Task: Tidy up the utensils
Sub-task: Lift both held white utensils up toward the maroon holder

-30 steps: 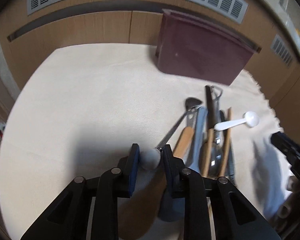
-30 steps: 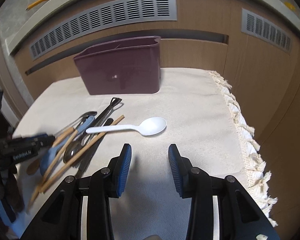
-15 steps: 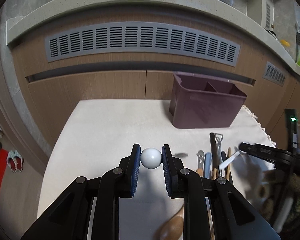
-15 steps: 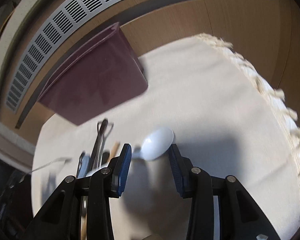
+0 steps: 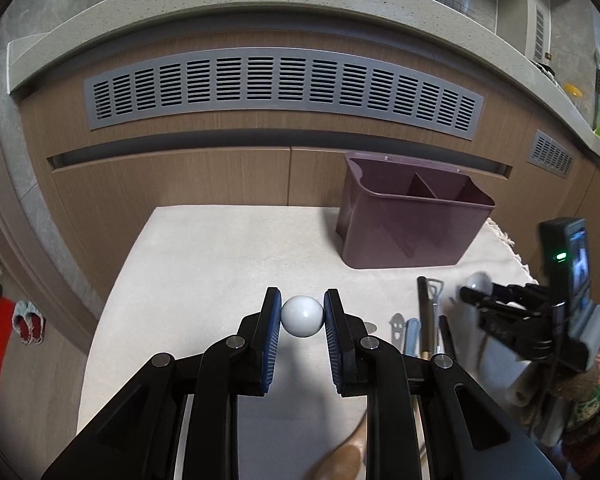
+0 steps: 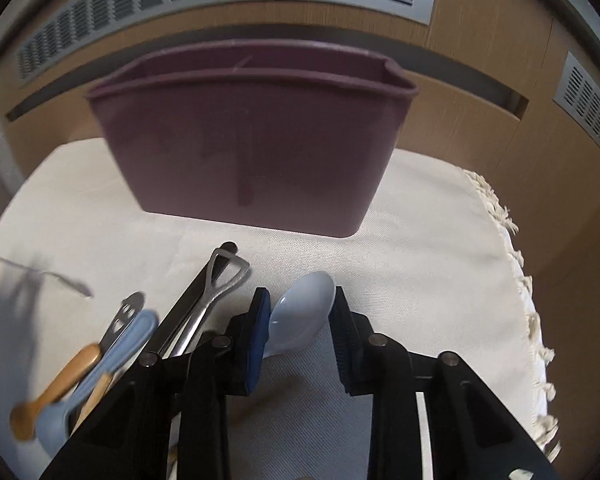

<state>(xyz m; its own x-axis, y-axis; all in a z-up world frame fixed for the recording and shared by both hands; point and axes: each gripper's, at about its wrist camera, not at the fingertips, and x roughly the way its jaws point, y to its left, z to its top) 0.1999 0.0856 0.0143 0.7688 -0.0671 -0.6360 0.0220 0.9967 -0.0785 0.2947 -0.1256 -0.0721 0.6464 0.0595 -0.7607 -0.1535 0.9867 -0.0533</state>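
two grippers, each with something between its pads. left gripper (image 5: 302,316) is clamped on a white ball (image 5: 302,316), the knob end of a utensil whose shaft is hidden below; only the left view shows this grip. to its right lies a row of utensils (image 5: 424,320) on the cream cloth (image 5: 204,264), and past them the right gripper (image 5: 466,292) in side view, a pale spoon bowl at its tip. right view up close: right gripper (image 6: 298,320) with the white spoon (image 6: 300,312) bowl between its pads, jaws just been closing, both pads touching the bowl's edges. left of it, blurred: metal tongs (image 6: 216,292), a blue handle (image 6: 112,356), a wooden spoon (image 6: 52,392). farther back stands the maroon holder (image 6: 256,148). only the left view looks into it: holder (image 5: 412,224) with inner dividers, nothing seen inside. the fringe (image 6: 520,272) shows best in the right view. counter and vent grille behind.
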